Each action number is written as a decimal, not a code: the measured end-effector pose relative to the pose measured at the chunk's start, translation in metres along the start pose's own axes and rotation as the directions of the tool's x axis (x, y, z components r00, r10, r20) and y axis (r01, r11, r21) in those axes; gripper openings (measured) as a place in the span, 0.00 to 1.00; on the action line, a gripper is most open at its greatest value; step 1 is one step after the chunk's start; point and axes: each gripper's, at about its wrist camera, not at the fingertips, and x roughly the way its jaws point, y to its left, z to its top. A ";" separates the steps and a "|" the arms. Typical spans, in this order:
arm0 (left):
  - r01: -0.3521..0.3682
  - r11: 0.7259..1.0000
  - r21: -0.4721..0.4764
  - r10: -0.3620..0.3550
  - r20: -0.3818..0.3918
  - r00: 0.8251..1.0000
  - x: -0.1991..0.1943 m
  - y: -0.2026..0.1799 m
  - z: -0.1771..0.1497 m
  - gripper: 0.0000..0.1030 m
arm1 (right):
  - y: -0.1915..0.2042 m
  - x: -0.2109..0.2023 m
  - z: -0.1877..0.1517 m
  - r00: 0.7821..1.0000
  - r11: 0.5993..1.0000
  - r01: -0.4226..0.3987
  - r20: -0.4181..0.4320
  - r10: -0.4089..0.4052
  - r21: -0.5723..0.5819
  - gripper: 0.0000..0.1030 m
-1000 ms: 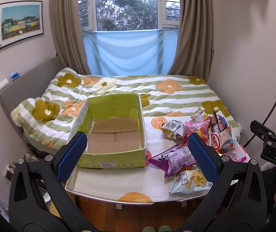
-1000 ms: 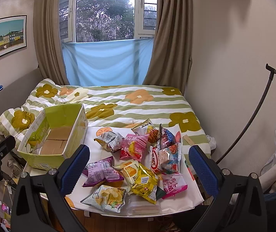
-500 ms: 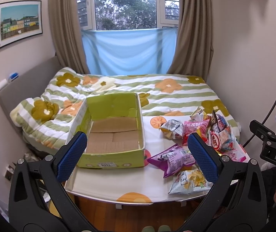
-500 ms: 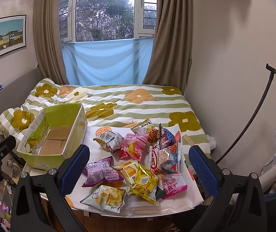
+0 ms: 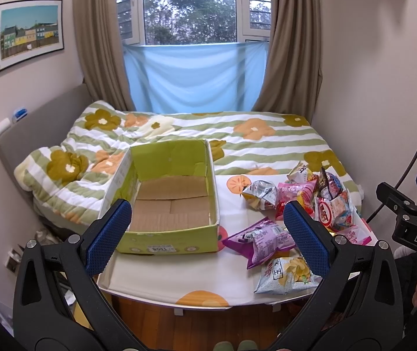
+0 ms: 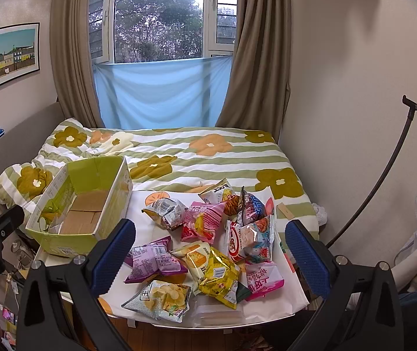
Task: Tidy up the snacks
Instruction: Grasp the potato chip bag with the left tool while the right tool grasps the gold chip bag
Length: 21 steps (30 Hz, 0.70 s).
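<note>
Almost nothing has changed in the last second: your left gripper (image 5: pixel 207 229) has only crept a little closer to the box (image 5: pixel 164 204), and your right gripper (image 6: pixel 208 251) hangs where it was. Both have their fingers wide apart and hold nothing. So the job has not really begun. The box has no snacks in it, only its brown floor.

The snacks (image 6: pixel 208 239) lie in a heap on the table (image 5: pixel 179 275), just right of the box. The purple bag (image 6: pixel 152 260) and the chips bag (image 6: pixel 161 298) are nearest you.

Some bags lie under other bags, so you cannot count them all. A clear flat pack (image 6: pixel 217 316) at the table's front edge is hard to make out. In the left view, your right finger (image 5: pixel 304 234) covers part of the heap
</note>
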 end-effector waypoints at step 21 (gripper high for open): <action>0.220 0.975 -0.034 -0.217 -0.367 0.904 0.107 -0.053 -0.062 1.00 | -0.059 0.043 -0.057 0.981 0.999 0.038 -0.190 -0.033 0.027 0.99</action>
